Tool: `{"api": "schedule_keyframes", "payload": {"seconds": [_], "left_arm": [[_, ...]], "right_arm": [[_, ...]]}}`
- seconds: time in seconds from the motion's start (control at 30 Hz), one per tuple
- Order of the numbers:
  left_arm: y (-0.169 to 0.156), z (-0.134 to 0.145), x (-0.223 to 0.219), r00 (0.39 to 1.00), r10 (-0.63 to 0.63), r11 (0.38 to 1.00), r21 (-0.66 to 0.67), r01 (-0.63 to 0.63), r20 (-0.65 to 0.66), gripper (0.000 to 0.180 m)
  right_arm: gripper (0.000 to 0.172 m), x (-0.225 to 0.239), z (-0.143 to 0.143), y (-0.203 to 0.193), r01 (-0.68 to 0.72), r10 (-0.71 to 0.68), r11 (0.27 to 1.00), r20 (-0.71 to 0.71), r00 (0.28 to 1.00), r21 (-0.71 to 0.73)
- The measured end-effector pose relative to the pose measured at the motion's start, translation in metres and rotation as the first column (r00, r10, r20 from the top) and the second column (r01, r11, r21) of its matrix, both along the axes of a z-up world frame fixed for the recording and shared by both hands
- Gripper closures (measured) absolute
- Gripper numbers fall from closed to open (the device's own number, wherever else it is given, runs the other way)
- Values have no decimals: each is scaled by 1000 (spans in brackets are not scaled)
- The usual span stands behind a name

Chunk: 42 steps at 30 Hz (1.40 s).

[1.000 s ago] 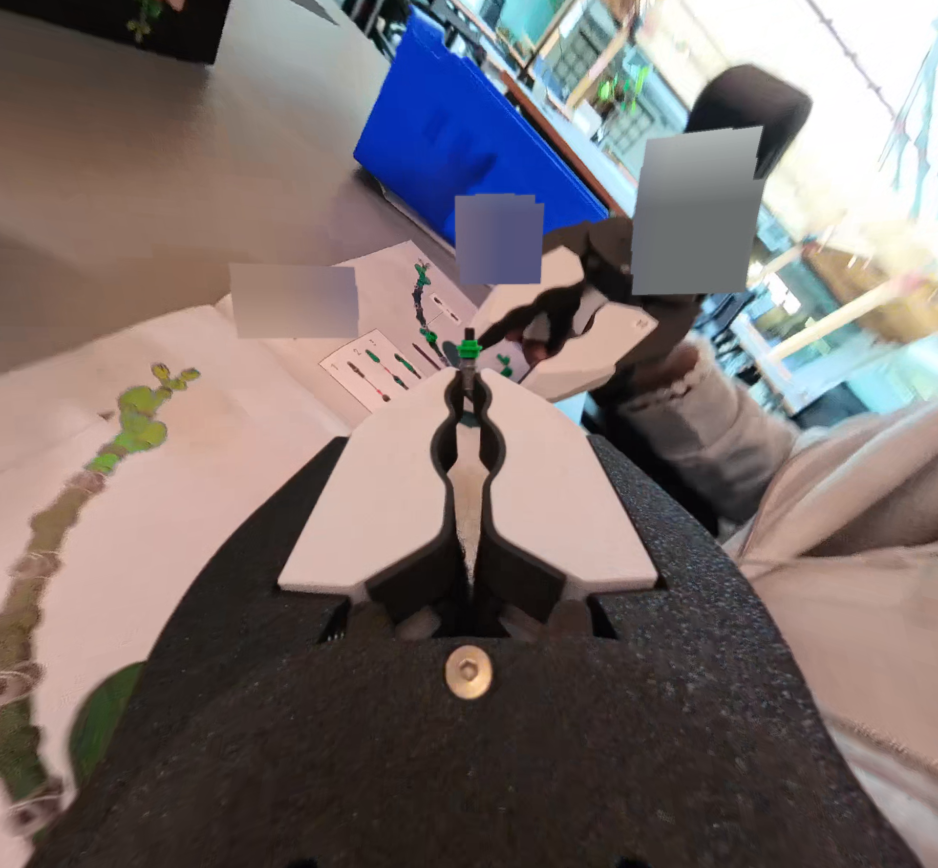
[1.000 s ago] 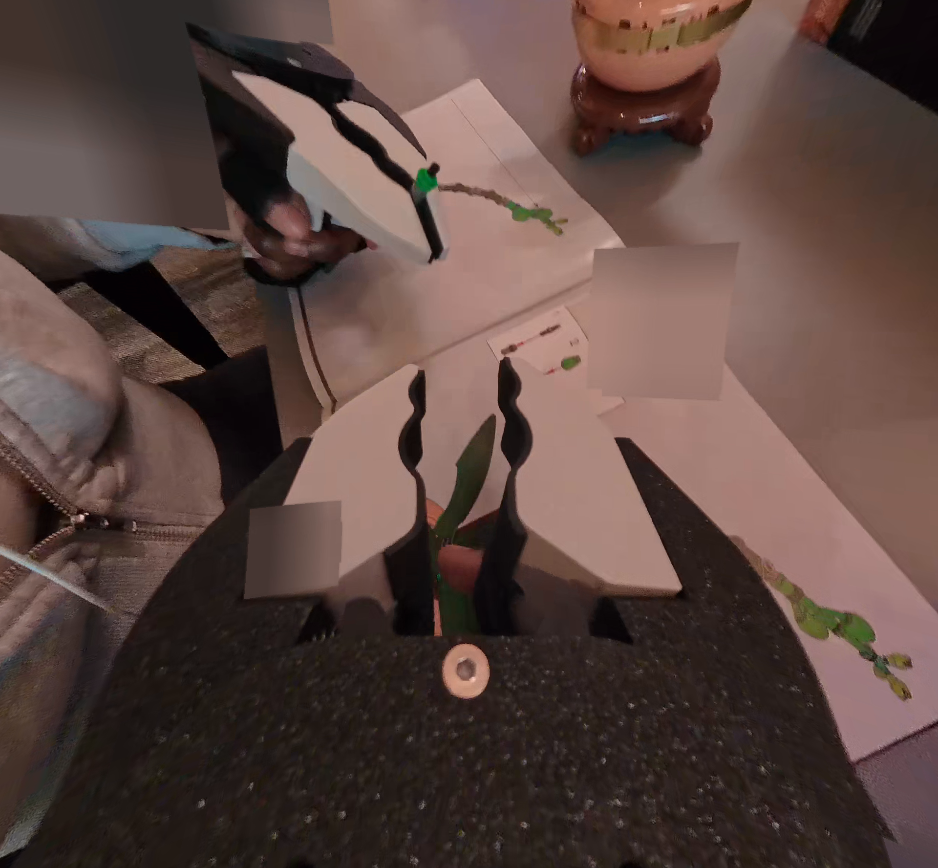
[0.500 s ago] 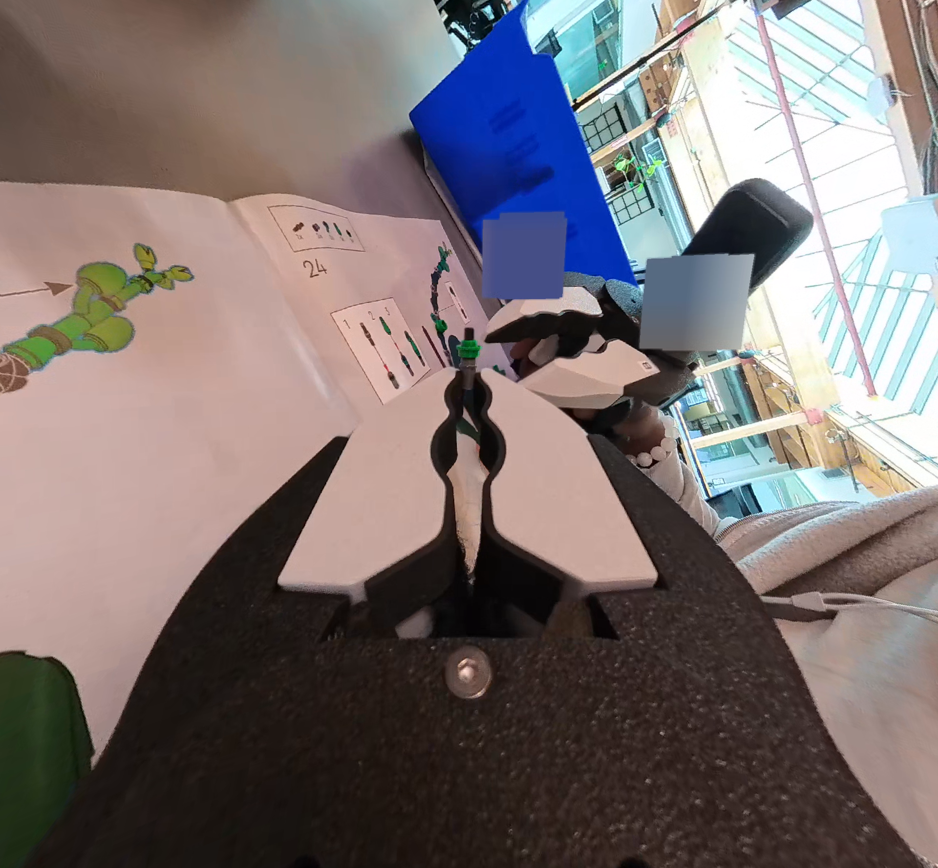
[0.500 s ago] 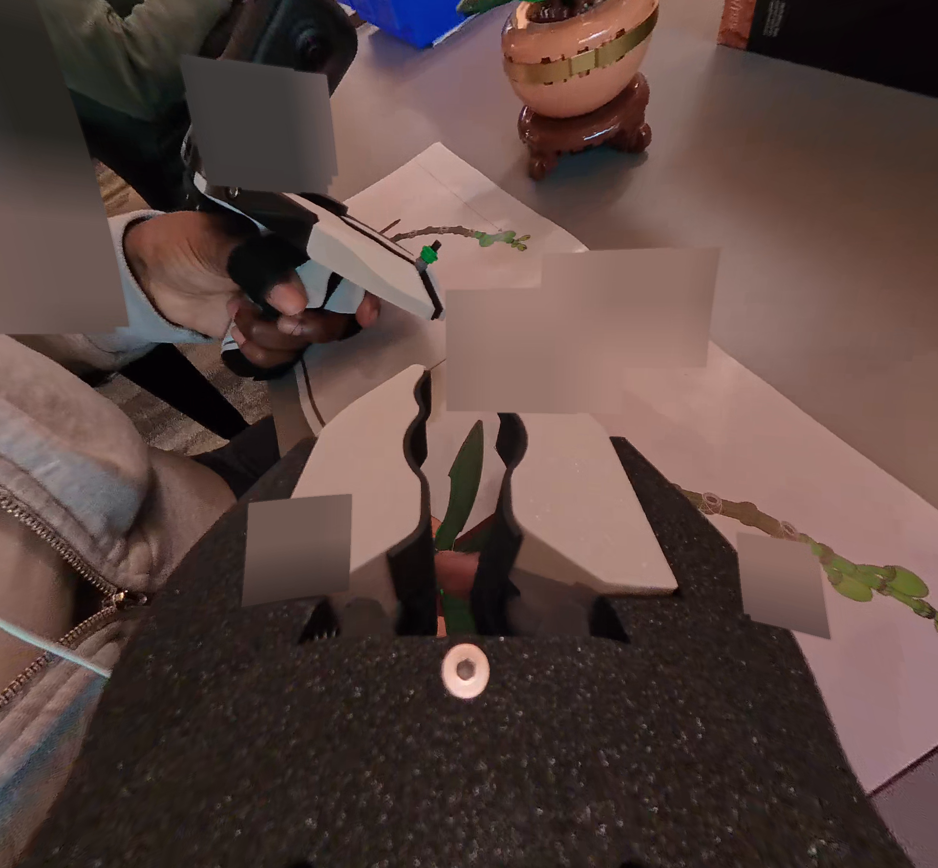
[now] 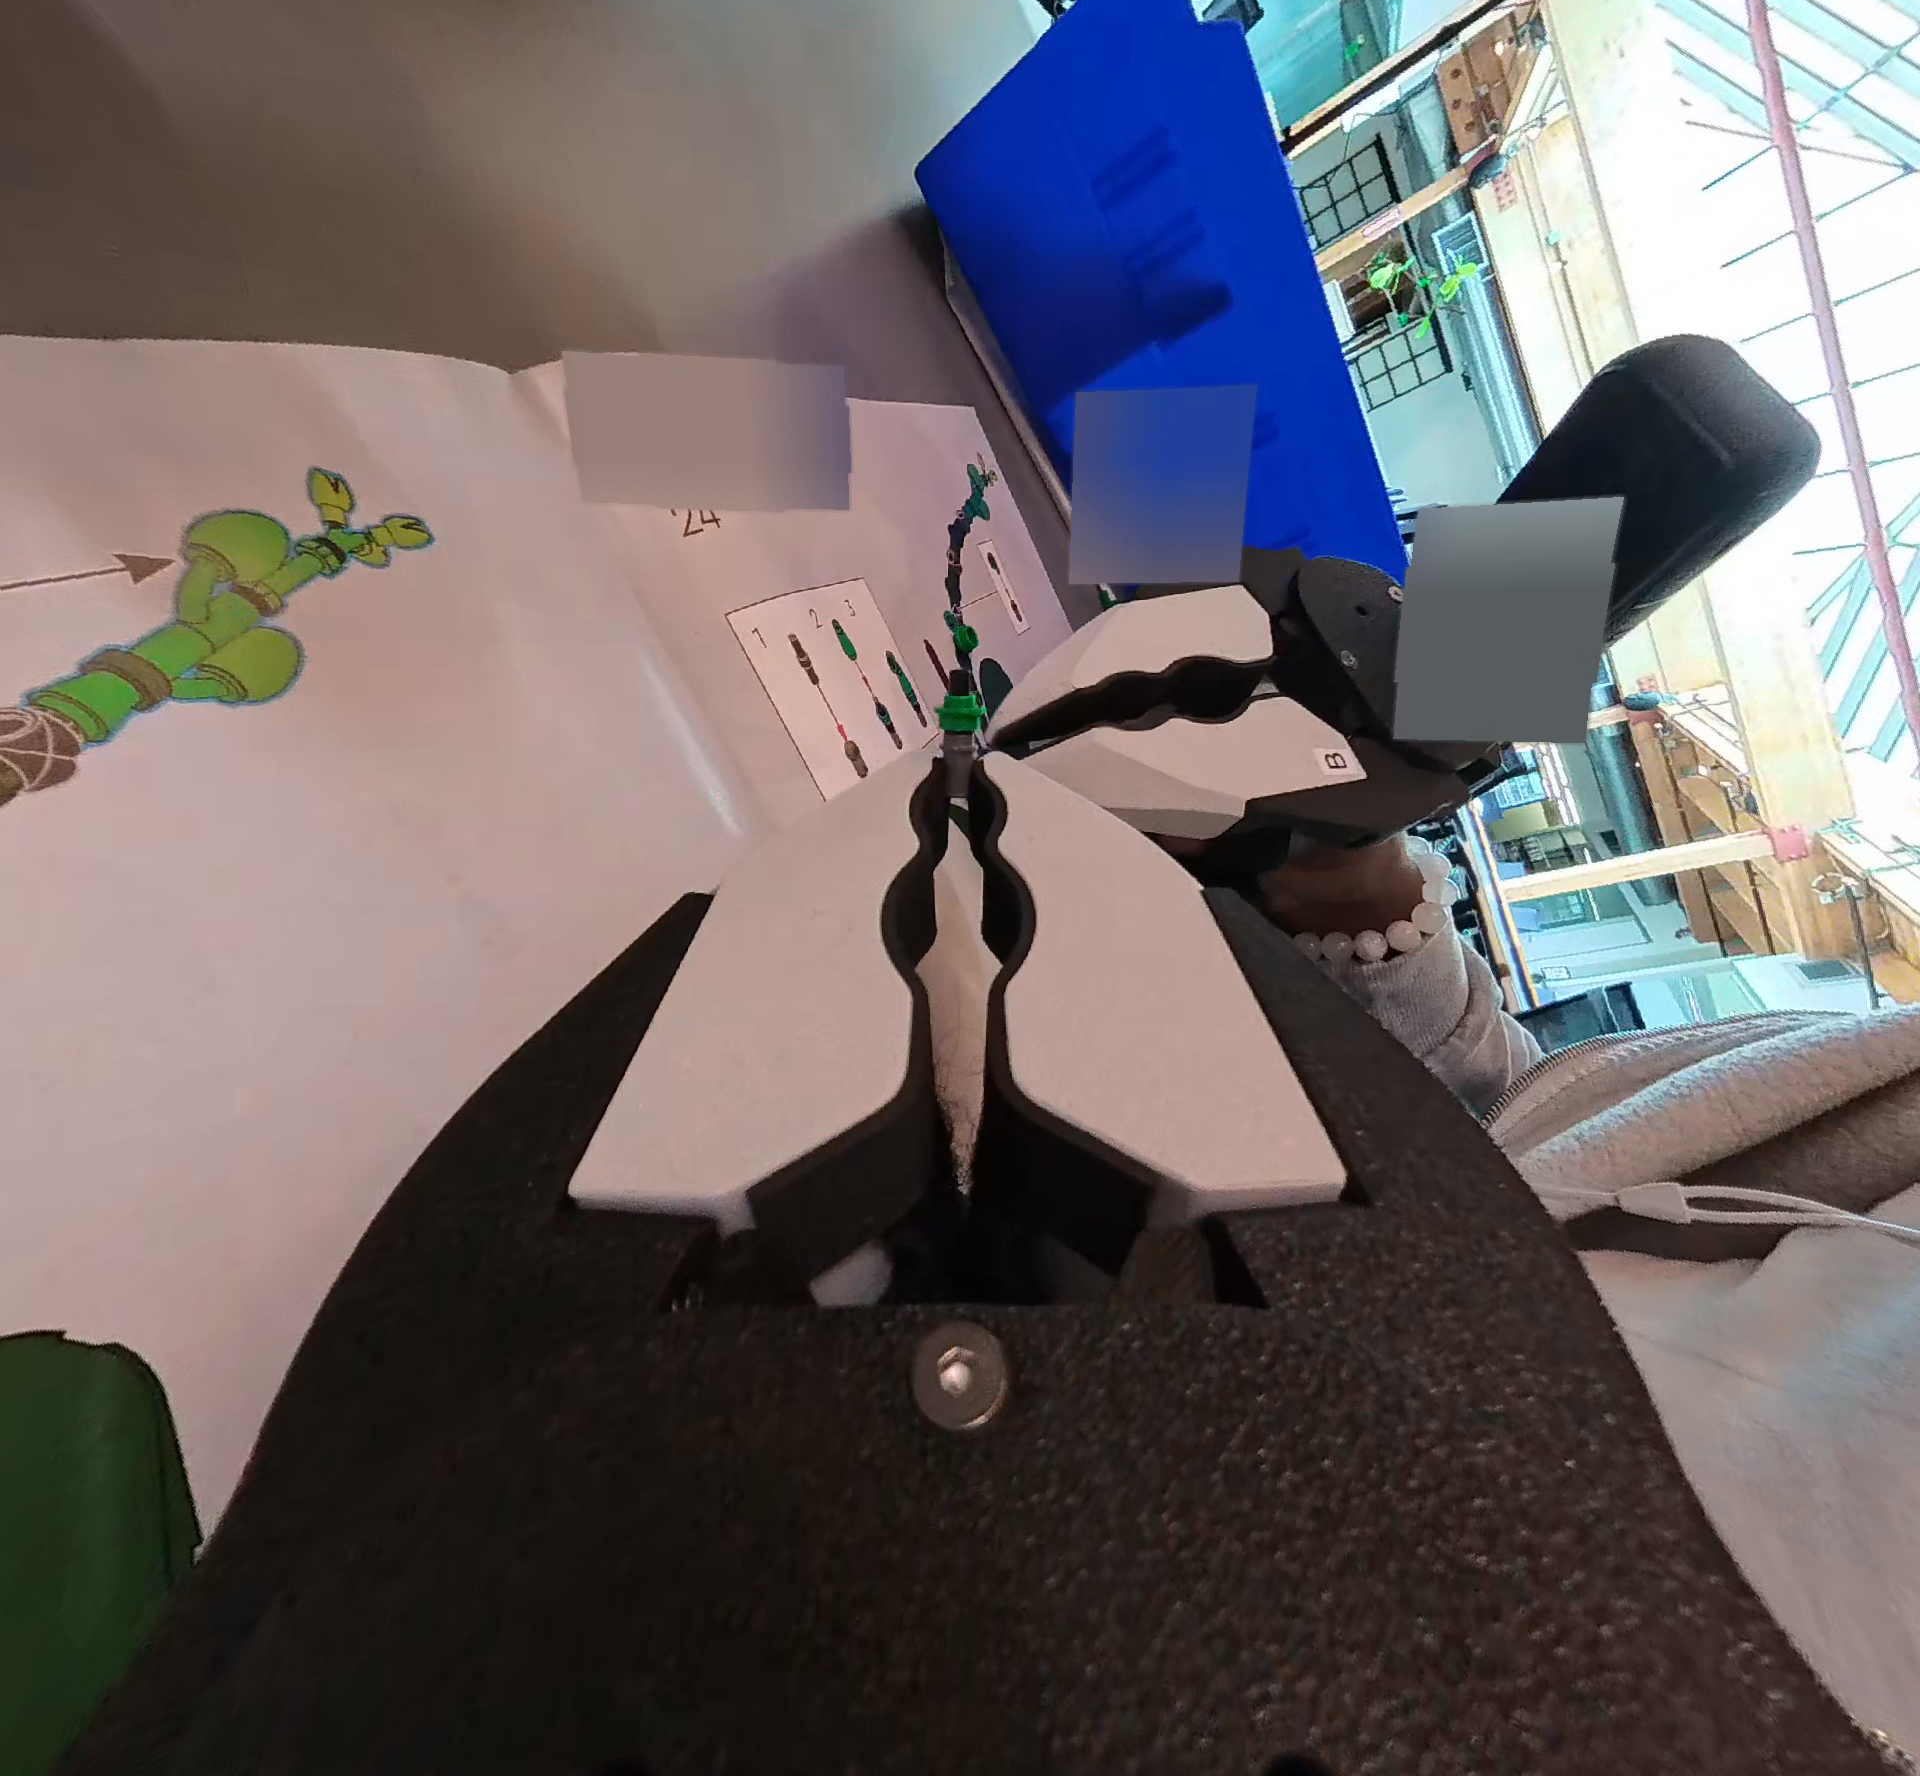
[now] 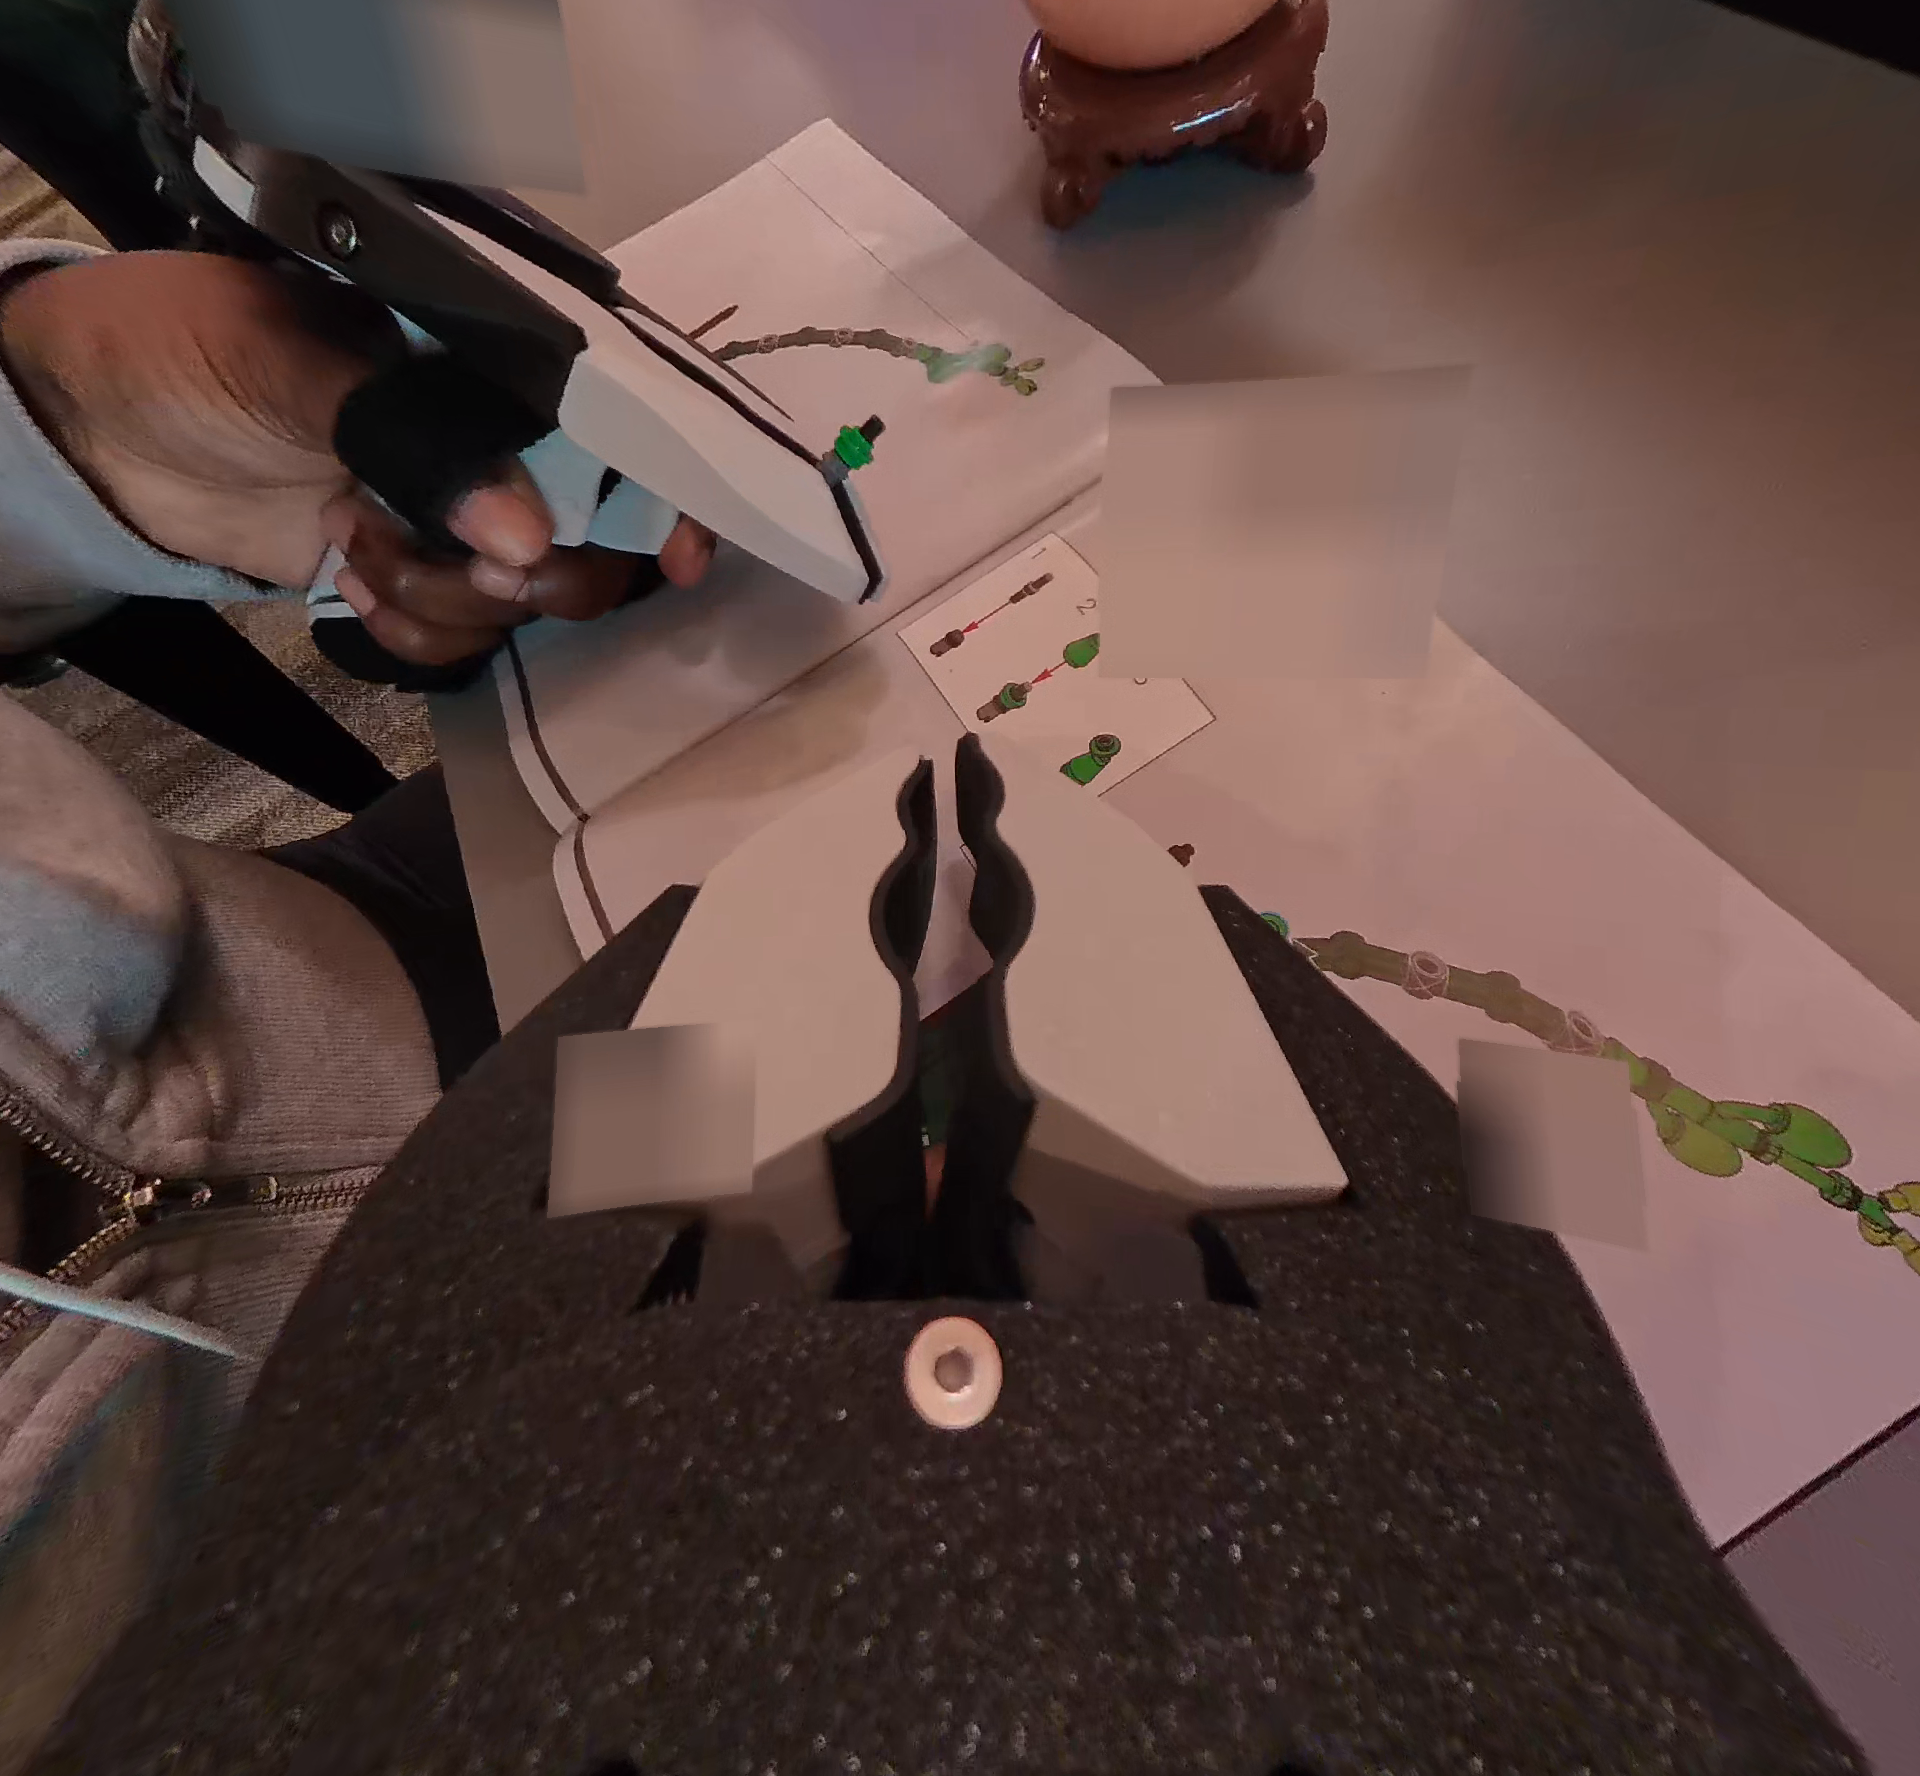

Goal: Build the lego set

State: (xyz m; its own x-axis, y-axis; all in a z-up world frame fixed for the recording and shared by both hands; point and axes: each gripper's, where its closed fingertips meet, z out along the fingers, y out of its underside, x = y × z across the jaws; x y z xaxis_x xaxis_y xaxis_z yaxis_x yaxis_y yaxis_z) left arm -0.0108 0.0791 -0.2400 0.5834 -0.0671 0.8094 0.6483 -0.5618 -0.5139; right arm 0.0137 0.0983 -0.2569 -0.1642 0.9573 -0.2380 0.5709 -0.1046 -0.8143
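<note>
Stem piece, a short grey peg with a green collar and black tip, sits pinched between the closed fingertips of your left gripper above the open instruction booklet, just as it did a second ago. Your right gripper, which stood well open a moment ago over a green leaf piece, has drawn its fingers nearly together with only a thin slit between the tips and nothing gripped there. In the left wrist view its tips now reach almost to the green collar, by the blue bin.
</note>
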Motion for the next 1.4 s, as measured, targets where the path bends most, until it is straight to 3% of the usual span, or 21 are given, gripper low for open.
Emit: {"api": "schedule_keyframes", "payload": {"seconds": [0.67,1.4], "left_arm": [[-1,2,6,998,-29,999,26,30,-58,178],[-2,4,11,995,-52,997,53,57,-91,178]], "right_arm": [[168,-2,-7,-6,-29,28,999,39,999,29],[165,-3,2,0,4,-5,998,-9,1000,-70]]}}
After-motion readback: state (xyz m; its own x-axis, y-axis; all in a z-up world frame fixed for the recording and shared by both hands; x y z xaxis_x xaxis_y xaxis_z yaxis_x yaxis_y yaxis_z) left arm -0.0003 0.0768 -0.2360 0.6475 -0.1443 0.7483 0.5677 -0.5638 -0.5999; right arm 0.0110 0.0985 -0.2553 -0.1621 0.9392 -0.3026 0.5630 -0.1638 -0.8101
